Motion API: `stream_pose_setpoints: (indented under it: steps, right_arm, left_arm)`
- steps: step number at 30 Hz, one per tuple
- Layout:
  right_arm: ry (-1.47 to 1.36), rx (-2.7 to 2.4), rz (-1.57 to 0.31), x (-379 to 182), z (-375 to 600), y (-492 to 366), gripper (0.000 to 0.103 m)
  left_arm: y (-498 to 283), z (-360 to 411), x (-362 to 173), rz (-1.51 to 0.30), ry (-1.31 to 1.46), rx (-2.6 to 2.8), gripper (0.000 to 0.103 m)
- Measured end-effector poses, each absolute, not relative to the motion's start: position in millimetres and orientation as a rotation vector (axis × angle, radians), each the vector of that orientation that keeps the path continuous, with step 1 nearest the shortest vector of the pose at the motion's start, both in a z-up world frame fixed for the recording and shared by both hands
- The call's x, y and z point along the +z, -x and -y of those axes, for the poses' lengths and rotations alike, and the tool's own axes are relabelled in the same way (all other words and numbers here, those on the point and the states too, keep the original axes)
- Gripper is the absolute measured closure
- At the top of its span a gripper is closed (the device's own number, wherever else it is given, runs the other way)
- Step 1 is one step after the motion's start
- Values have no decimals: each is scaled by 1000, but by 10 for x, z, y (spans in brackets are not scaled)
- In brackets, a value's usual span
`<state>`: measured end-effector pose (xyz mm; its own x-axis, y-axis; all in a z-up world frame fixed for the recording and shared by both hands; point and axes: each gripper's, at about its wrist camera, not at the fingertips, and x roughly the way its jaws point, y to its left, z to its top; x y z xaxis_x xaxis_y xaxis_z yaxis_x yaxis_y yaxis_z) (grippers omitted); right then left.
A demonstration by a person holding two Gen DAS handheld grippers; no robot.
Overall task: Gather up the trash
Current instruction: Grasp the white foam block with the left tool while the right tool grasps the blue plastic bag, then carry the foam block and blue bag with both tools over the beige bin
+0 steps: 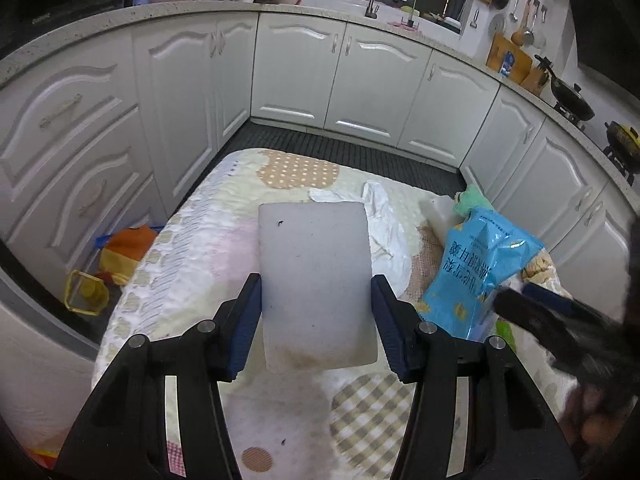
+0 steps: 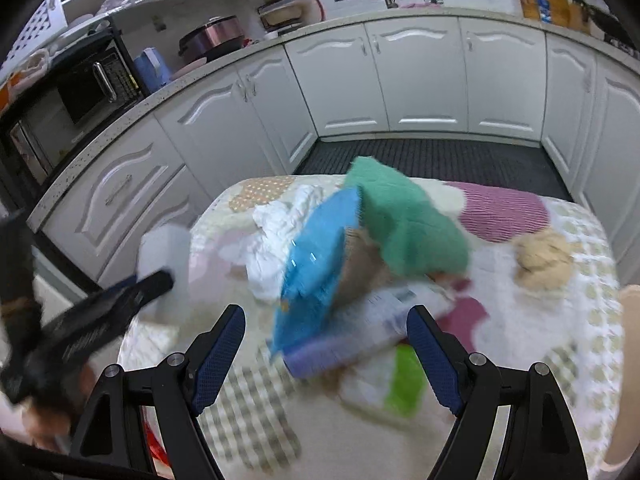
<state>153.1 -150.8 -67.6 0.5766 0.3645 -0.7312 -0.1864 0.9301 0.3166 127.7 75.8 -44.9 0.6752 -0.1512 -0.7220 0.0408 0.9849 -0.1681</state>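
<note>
Gripping white foam block [image 1: 316,284] | left gripper [image 1: 316,312] | right gripper [image 2: 326,344] empty

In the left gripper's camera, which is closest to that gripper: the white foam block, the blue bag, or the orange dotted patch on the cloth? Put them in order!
1. White foam block: between the left gripper pads.
2. Blue bag: just to the right, on the cloth.
3. Orange dotted patch: far edge of the cloth, straight ahead.
</note>
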Motion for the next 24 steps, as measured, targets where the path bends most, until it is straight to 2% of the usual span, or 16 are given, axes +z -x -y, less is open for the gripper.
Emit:
stream_pose_setpoints:
  steps: [1, 2, 3, 4, 16, 24]
  right_arm:
    - [-221, 338, -908, -713, 1474, -1597, 28]
    - [-231, 351, -911, -751, 1448, -1658, 48]
    - [-241, 356, -920, -785, 1442, -1697, 62]
    - [-254, 356, -931, -814, 1445, -1723, 70]
    - [-347, 461, -810, -371, 1749, -1097, 71]
    - [-317, 404, -782, -296, 1999, -725, 71]
  left_arm:
    - [-1263, -764, -453, -822, 143, -110, 50]
    - [-1244, -772, -459, -822, 143, -111, 50]
    - [-1231, -783, -467, -822, 142, -111, 50]
    - [-1224, -784, -475, -821, 139, -111, 50]
    - [-1116, -638, -382, -782, 118, -141, 50]
    - [-986, -269, -289, -756, 61, -188, 50]
